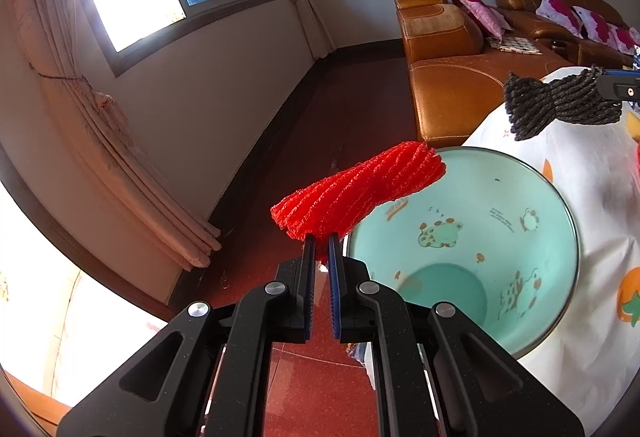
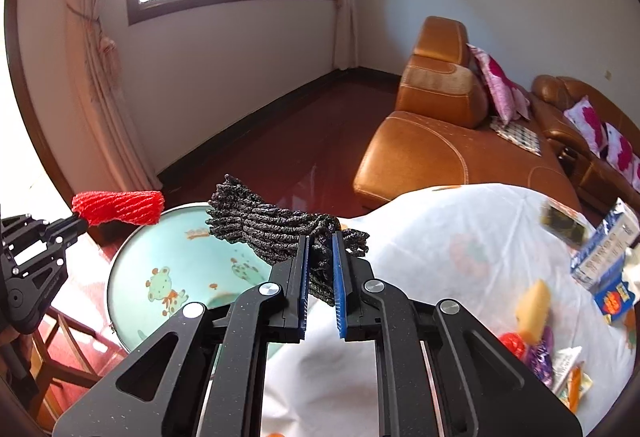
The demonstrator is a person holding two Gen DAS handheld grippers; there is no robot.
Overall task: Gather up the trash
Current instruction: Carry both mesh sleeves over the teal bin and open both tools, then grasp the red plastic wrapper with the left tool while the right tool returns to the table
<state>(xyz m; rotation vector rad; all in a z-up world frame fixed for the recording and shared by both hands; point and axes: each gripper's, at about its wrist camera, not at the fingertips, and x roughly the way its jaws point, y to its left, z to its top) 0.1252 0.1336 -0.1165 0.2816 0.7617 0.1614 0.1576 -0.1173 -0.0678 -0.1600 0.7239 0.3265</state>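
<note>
Trash is hanging in both of our grippers; the left gripper (image 1: 321, 237) is pinching a red foam net (image 1: 360, 193) between its narrow jaws, gripping it at one end so that the rest is sticking out past the fingertips; the net is a ribbed, knitted-looking sleeve, bright red, squashed flat and slightly twisted, flaring a little at its far end; it is hovering over the near rim of the mint-green basin (image 1: 560, 229), not touching it. We are seeing cartoon animals printed on the basin's inner wall, and its round bottom is lying bare; the basin is sitting just beside the edge of the tabletop, which is covered by a white tablecloth (image 1: 580, 165) printed with orange fruit.

The right gripper (image 2: 320, 237) is clamping a dark grey foam net (image 2: 272, 229) in the same way, jaws nearly together on its bunched end; this net is coarse, speckled black and grey, folded into thick cords and fanning out leftward; it is hanging over the tablecloth's edge next to the basin's rim; from the left wrist view it is floating above the cloth, well apart from the red one.

At the right edge of the tabletop we are making out more litter, blurred: a blue and white carton (image 2: 604, 249), a yellow piece (image 2: 532, 309), and small wrappers (image 2: 560, 369) near the corner; an orange leather sofa (image 2: 436, 141) is standing behind.
</note>
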